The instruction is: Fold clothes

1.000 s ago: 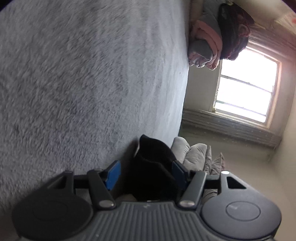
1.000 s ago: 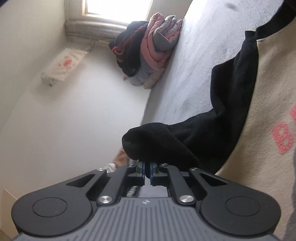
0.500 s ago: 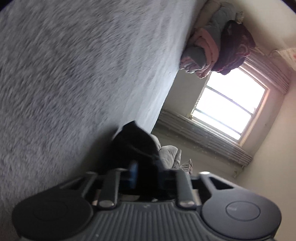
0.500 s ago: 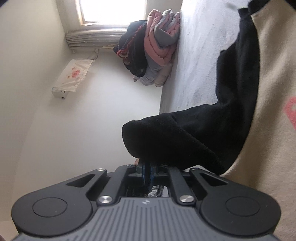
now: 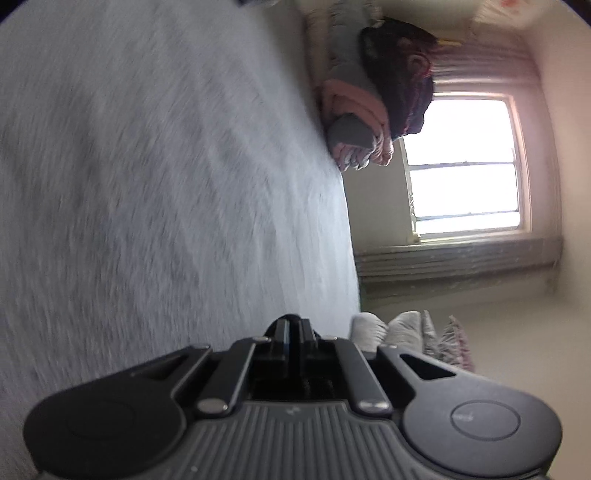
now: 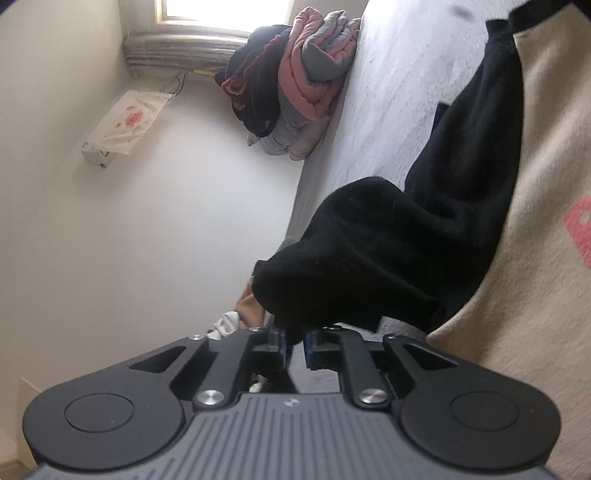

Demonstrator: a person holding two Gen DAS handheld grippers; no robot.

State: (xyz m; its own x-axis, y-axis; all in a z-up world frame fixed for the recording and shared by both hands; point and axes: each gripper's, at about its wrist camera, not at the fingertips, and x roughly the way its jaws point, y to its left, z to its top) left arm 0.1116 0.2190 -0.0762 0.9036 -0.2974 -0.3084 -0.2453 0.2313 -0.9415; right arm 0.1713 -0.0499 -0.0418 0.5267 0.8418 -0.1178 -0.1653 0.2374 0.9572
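While right gripper [image 6: 294,341] pinches black sleeve [image 6: 369,251] | sleeve runs up-right to sweater [image 6: 546,184] | left gripper [image 5: 293,332] jaws closed, contents unclear

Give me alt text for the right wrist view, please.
The right gripper pinches a black sleeve of a cream top lying on a grey bed. A pile of clothes sits at the bed's far end near a window.
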